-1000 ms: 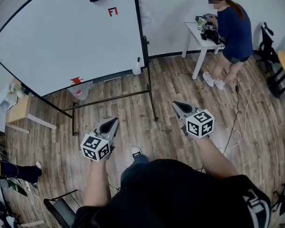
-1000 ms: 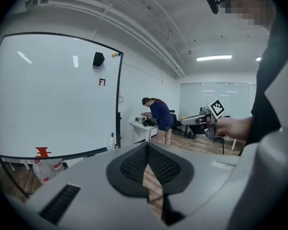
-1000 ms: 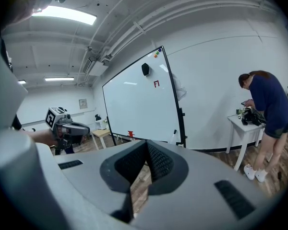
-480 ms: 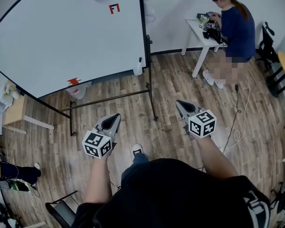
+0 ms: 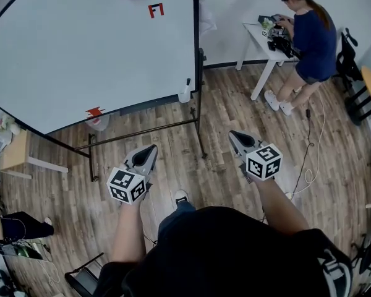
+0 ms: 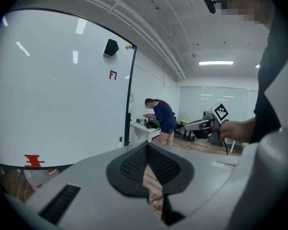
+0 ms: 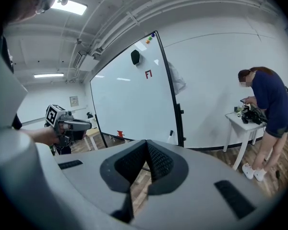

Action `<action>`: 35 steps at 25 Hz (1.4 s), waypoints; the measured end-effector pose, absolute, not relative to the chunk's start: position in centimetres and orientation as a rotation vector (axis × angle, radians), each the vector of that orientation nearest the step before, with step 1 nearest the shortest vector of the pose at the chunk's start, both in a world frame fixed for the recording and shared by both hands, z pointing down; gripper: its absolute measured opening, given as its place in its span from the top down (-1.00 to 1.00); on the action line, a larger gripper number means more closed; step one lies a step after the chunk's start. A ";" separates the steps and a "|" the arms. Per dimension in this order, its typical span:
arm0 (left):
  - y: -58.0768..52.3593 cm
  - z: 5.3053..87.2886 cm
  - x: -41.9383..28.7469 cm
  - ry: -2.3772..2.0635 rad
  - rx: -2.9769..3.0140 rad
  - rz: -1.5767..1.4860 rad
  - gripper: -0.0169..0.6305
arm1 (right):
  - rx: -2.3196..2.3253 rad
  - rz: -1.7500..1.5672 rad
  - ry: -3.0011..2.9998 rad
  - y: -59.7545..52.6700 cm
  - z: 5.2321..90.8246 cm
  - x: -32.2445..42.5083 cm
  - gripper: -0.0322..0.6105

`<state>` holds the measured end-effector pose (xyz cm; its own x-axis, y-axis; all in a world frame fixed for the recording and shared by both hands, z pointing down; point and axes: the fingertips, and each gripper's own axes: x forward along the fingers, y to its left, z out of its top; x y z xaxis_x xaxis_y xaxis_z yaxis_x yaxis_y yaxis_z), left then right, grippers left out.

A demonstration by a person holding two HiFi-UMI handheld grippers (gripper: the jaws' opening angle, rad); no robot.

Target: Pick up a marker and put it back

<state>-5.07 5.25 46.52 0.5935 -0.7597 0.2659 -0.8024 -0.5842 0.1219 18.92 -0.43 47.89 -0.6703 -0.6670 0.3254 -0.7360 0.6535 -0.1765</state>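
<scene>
Both jaws were pressed together, empty. The likely marker (image 5: 187, 83), small and dark, stood at the whiteboard's (image 5: 80, 48) lower right corner, well apart: 1 o'clock from the left gripper (image 5: 149, 148), 11 o'clock from the right gripper (image 5: 233, 135), neither clearly nearer. Its long axis seemed upright; tip end was too small to tell.

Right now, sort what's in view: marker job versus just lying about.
Job: whiteboard, left tool, right tool, both shut and empty; no marker clearly visible.
Lying about: white table, floor cable, wooden side table.
</scene>
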 end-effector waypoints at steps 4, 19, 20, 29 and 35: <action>3.2 46.7 -7.1 -1.276 2.592 0.271 0.91 | 1.140 0.439 -2.638 -2.2 47.9 16.9 0.91; -3.6 47.3 -11.1 -1.137 2.643 0.261 0.91 | 1.210 0.421 -2.584 -7.3 47.1 12.3 0.91; -4.0 47.2 -11.4 -1.130 2.648 0.259 0.91 | 1.214 0.419 -2.580 -7.5 47.0 12.0 0.91; -6.4 46.0 -14.1 -1.088 2.703 0.224 0.91 | 1.252 0.390 -2.567 -9.7 46.1 8.7 0.91; -7.3 45.5 -15.5 -1.050 2.723 0.214 0.91 | 1.273 0.392 -2.562 -10.9 46.2 6.8 0.91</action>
<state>-15.51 -7.30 45.47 0.7347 -0.6446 0.2114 -0.6759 -0.7223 0.1466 6.79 -10.91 46.15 -0.5855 -0.7357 0.3405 -0.8038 0.5812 -0.1265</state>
